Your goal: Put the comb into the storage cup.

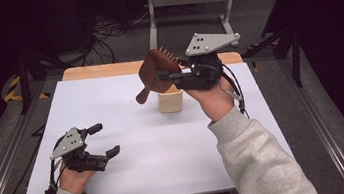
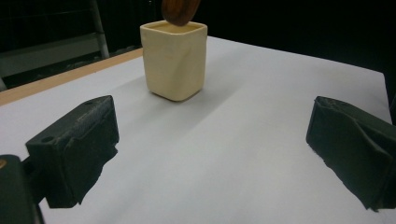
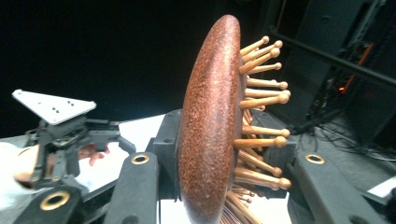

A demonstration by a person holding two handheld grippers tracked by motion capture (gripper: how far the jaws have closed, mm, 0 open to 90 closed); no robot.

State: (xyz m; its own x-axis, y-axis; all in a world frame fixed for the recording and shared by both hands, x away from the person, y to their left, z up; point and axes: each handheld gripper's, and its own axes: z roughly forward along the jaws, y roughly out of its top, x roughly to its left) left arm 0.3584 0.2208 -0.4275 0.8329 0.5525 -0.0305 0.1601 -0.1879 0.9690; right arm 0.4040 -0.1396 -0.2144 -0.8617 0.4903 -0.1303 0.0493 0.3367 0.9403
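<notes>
The right gripper [image 1: 169, 74] clamps the wooden hairbrush [image 1: 155, 74], handle tilted down toward the cup [image 1: 170, 101] just below; the left gripper [image 1: 102, 140] waits released at lower left.

The high view looks down from above on the whole white table [image 1: 135, 177]. The left gripper view sits low, facing the cup [image 2: 173, 59]. The right gripper view is very close to the brush [image 3: 210, 126]. All three views show the brush.

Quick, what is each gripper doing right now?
Left gripper: open, holding nothing.
Right gripper: shut on the wooden hairbrush, above the cup.
</notes>
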